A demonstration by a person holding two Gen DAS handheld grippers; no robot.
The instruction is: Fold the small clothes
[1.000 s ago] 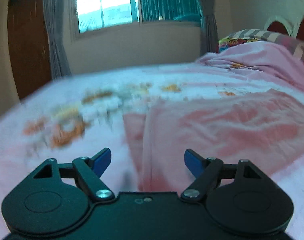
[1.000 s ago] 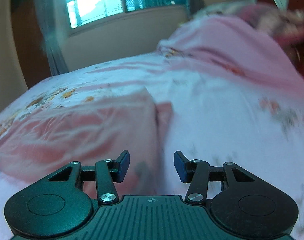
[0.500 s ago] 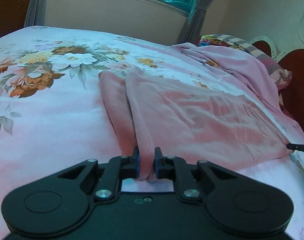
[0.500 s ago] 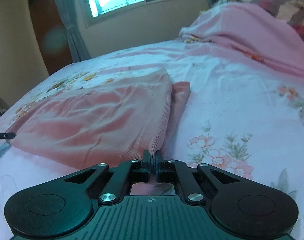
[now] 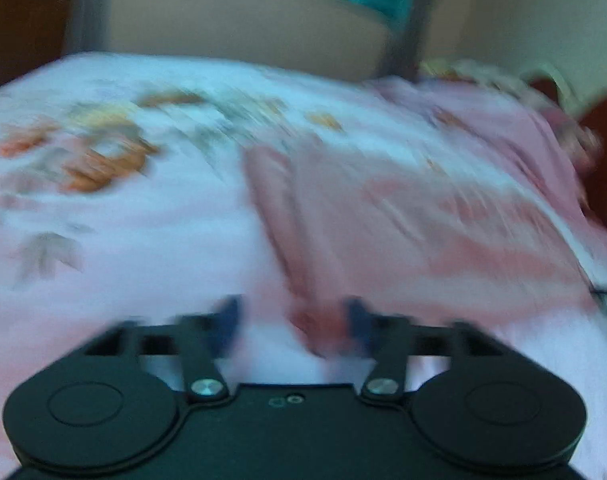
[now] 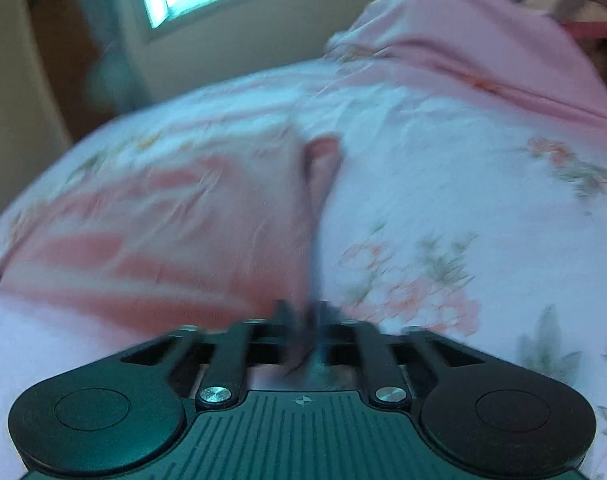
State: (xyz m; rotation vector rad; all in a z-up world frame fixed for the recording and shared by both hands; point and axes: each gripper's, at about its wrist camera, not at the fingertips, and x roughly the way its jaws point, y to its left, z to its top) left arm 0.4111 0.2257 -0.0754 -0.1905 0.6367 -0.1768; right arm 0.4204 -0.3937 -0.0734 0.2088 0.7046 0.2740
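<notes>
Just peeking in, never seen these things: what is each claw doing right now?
Left claw: open, holding nothing, at the pink garment's corner.
Right claw: looks closed at the garment's edge; too blurred to confirm a grip.

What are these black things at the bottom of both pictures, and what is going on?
Each is a pair of tongs that a person holds, one per hand, with a camera looking along its two fingers. One picture is from the left tongs, the other from the right tongs. Both look across a bed with a flowered sheet, where a pink garment lies flat for folding. The left tongs are open, the garment's edge between the fingers. The right tongs look nearly closed at the garment's corner; blur hides whether they grip it.
</notes>
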